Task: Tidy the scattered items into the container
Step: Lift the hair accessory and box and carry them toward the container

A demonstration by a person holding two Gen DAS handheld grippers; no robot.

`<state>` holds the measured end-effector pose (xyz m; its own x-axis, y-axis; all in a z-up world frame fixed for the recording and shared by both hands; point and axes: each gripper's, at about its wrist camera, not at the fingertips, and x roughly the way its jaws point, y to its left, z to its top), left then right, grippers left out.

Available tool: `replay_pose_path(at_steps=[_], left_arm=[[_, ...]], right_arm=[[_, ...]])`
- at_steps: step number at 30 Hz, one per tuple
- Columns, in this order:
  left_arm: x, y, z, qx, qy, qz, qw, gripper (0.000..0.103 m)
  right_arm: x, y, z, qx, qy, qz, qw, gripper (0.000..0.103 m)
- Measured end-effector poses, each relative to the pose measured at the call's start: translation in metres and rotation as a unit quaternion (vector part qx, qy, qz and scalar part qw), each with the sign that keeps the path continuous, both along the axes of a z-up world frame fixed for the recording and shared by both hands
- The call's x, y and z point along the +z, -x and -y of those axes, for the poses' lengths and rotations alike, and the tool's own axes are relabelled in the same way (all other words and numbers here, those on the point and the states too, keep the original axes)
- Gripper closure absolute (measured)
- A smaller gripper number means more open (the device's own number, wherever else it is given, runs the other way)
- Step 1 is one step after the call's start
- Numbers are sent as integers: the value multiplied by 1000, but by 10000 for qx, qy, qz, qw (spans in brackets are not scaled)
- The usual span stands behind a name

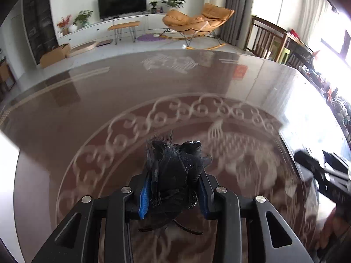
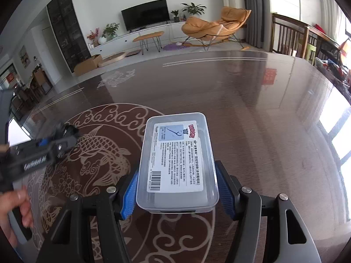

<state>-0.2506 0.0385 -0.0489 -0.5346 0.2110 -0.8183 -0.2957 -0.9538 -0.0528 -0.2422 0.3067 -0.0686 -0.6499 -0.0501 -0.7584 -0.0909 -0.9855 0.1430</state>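
Observation:
My left gripper (image 1: 173, 195) is shut on a black fabric hair accessory (image 1: 175, 164), bunched between the blue pads (image 1: 144, 199) above the table. The right wrist view shows the same gripper (image 2: 54, 144) at the left, blurred, with the black item (image 2: 70, 130) at its tip. My right gripper (image 2: 177, 188) is shut on a clear plastic box (image 2: 177, 153) with a white printed label, gripped across its near end. I cannot tell whether a lid is on it. The right gripper (image 1: 318, 168) appears at the right edge of the left wrist view.
A glossy dark table (image 2: 263, 120) with a pale fish and cloud pattern (image 2: 96, 153) spreads under both grippers. A person's hand (image 2: 19, 208) holds the left tool. Beyond the far edge are an orange lounge chair (image 2: 217, 26), a TV (image 2: 145, 17) and wooden chairs (image 2: 291, 37).

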Motion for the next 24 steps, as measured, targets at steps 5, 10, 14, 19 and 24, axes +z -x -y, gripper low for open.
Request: replay_pose_path(at_steps=[5,10,14,19,24], left_arm=[[-5,-110,45,654,-176,-133,9976,67],[-12,-134,50,703,-50,-291,9971,39],[-20,-124,44,627,148,-49,9979,0],[-23,-125,45,672,283,-51,9973,0],[-23,-126,46,688,285,-55,9972,0]], right_arm=[[-2,-54,38,805,-3,4,9968,40],[-3,-95,46,758,9,7,9971,39],[-4,-91,55,955,-464,112,9943,37],[-6,-83,59,1036,-706,165,9920,36],[-6,-83,60,1035,-734,166,9918,36]])
